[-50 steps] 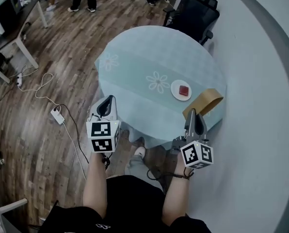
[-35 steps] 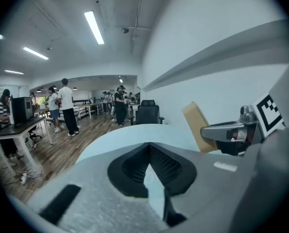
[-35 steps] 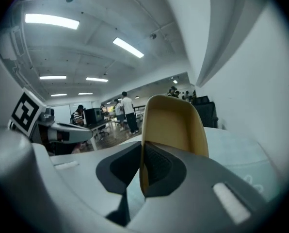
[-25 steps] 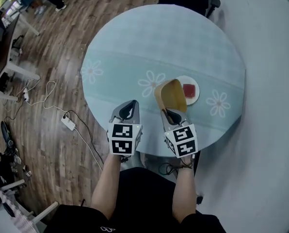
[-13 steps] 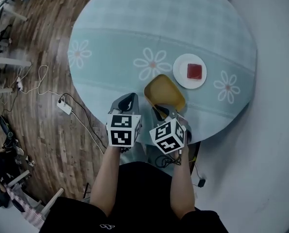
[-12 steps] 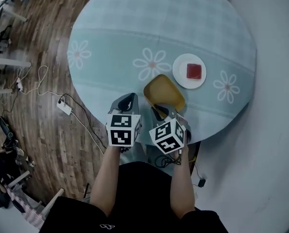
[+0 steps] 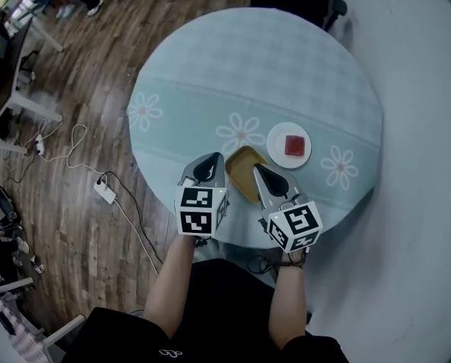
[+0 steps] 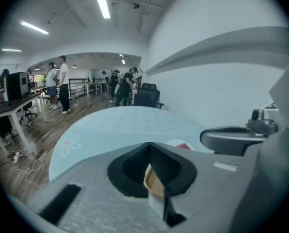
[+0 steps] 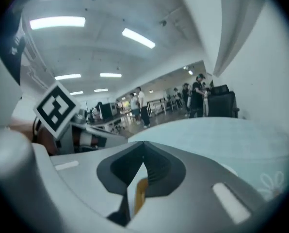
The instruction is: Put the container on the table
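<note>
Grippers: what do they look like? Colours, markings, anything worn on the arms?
The left gripper and right gripper match. Both have light grey bodies with black ribbed pads inside the jaws. Each carries a white cube printed with black square markers. The forearms are bare, with no sleeves, and the person wears black clothing.

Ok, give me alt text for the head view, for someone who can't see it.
Seen from above, a person's left gripper and right gripper grip a tan container at the near edge of a round table with a pale blue daisy cloth. A white plate with a red block sits just beyond it.
</note>
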`<action>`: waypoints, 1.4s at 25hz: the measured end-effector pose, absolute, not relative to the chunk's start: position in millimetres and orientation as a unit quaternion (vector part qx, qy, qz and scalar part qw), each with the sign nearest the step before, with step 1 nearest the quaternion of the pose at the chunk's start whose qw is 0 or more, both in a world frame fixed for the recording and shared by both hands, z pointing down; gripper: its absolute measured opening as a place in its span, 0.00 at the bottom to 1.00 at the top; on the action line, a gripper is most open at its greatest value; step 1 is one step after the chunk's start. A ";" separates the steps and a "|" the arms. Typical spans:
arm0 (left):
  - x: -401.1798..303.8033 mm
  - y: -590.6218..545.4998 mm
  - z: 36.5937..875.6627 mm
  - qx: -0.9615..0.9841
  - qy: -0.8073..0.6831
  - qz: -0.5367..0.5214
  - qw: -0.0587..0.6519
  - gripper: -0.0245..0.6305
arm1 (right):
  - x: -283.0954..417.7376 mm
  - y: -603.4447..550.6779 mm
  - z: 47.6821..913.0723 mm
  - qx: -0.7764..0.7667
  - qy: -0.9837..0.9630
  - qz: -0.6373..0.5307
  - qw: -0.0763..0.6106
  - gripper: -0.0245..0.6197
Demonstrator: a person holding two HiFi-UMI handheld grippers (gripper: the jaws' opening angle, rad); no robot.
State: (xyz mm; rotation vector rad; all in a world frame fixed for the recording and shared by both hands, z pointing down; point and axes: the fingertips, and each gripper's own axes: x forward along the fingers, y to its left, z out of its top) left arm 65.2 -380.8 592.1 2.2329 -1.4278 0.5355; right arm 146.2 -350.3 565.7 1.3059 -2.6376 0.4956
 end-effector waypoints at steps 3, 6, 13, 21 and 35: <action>73.7 -398.2 529.9 0.813 -0.543 0.114 0.177 0.04 | 170.0 -363.2 489.4 0.431 -0.893 0.122 -0.038 0.05; 83.6 -391.6 458.6 0.825 -0.546 0.061 0.132 0.04 | 207.2 -354.6 420.0 0.458 -0.873 0.113 -0.124 0.05; 86.1 -373.3 356.5 0.835 -0.550 0.000 0.035 0.04 | 226.9 -342.9 335.8 0.485 -0.860 0.039 -0.151 0.05; 97.8 -375.2 345.8 0.836 -0.549 -0.007 0.013 0.04 | 228.6 -355.5 339.6 0.528 -0.845 0.000 -0.090 0.05; 113.6 -363.4 340.1 0.852 -0.523 -0.007 0.015 0.04 | 229.6 -344.0 338.5 0.556 -0.830 -0.008 -0.046 0.05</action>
